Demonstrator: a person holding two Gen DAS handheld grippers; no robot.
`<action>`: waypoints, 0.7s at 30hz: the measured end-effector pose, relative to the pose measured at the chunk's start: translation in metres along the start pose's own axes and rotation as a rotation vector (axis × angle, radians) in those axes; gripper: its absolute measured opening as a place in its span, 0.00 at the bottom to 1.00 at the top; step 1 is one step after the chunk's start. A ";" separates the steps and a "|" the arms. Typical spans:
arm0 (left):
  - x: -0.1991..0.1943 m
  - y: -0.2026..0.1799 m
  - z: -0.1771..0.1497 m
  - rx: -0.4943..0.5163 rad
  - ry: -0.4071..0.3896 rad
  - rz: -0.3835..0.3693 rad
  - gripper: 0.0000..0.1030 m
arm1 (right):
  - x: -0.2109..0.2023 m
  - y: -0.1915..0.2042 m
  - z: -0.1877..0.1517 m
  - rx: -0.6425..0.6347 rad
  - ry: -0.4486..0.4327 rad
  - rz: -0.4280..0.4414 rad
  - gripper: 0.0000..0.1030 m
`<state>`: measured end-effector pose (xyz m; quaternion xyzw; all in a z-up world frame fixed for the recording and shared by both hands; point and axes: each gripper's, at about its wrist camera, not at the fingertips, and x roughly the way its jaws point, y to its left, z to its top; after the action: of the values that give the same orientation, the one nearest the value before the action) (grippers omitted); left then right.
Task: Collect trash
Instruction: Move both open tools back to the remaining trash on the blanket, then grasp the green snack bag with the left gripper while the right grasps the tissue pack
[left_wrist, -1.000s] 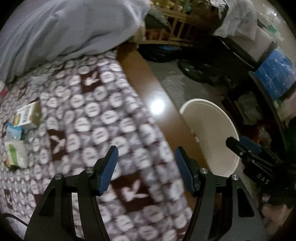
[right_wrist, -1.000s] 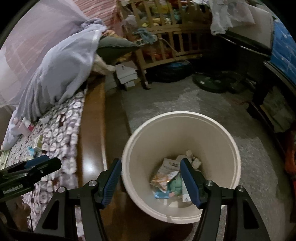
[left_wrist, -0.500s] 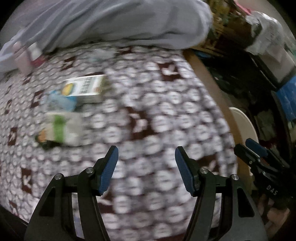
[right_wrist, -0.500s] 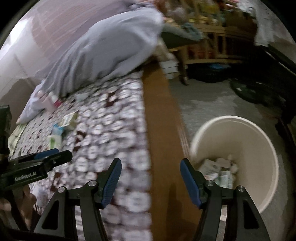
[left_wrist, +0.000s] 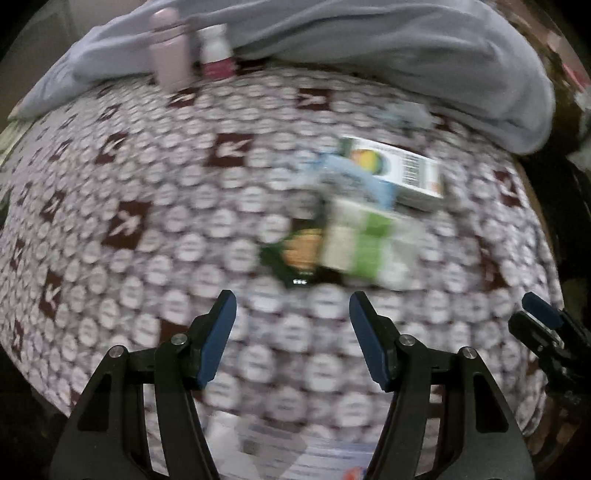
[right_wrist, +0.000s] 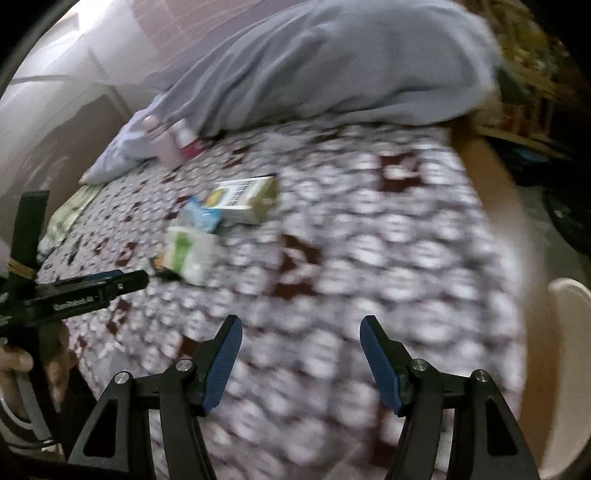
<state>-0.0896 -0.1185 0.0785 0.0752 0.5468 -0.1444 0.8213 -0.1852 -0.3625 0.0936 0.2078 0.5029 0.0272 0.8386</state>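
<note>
Trash lies on the patterned bedspread (left_wrist: 184, 229): a white carton with a barcode (left_wrist: 399, 170), a light blue wrapper (left_wrist: 354, 181), a green and white packet (left_wrist: 365, 243) and a dark wrapper (left_wrist: 295, 258). My left gripper (left_wrist: 291, 306) is open and empty, just short of the dark wrapper. My right gripper (right_wrist: 301, 332) is open and empty over the bedspread (right_wrist: 369, 258), to the right of the trash: carton (right_wrist: 243, 199), green packet (right_wrist: 188, 251). The left gripper (right_wrist: 122, 280) shows at the left of the right wrist view. The white bin (right_wrist: 569, 369) is at the far right.
A grey blanket (left_wrist: 369, 55) is heaped along the far side of the bed. A pink bottle (left_wrist: 170, 51) and a white bottle with a red label (left_wrist: 214, 48) stand by it. The brown bed edge (right_wrist: 517, 229) runs along the right. Both views are blurred.
Both grippers have swung left, away from the bin and over the bed. The trash pile is now close in front of the left gripper. Both stay open.
</note>
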 end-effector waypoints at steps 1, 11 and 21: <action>0.001 0.010 0.001 -0.015 -0.001 0.005 0.61 | 0.009 0.008 0.005 -0.008 0.009 0.019 0.62; 0.027 0.032 0.019 0.058 0.016 -0.030 0.61 | 0.072 0.064 0.042 -0.099 0.039 0.057 0.62; 0.044 0.026 0.027 0.148 0.051 -0.113 0.61 | 0.098 0.060 0.054 -0.086 0.053 0.145 0.16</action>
<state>-0.0416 -0.1086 0.0475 0.1081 0.5588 -0.2286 0.7898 -0.0802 -0.3000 0.0565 0.2069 0.5069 0.1148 0.8289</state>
